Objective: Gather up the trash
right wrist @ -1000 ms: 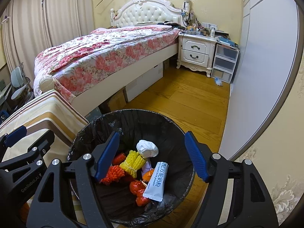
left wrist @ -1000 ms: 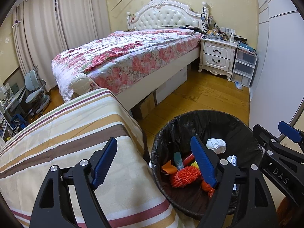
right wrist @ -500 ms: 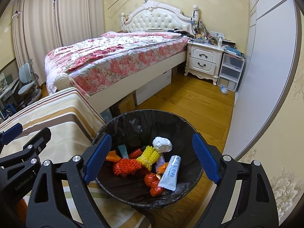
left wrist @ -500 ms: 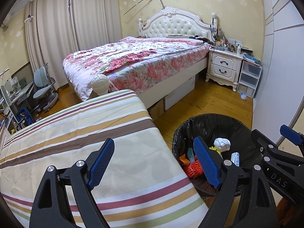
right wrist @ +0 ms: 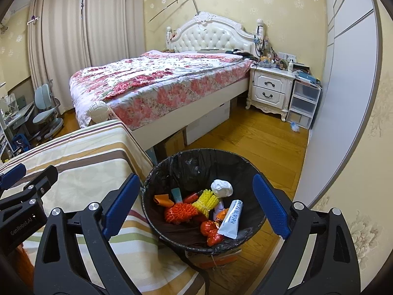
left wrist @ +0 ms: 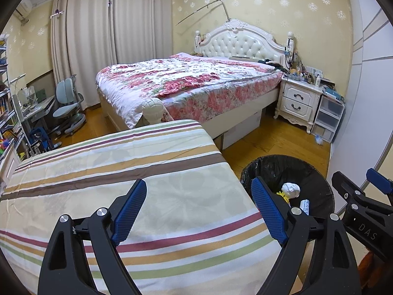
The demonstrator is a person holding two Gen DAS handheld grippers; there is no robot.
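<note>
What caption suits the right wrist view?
Open right tongs above a round black-lined trash bin holding a white tube.

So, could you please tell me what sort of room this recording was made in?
A home bedroom, it seems: a large bed with a floral quilt and padded headboard, a white nightstand beside it, and closed curtains along the wall.
</note>
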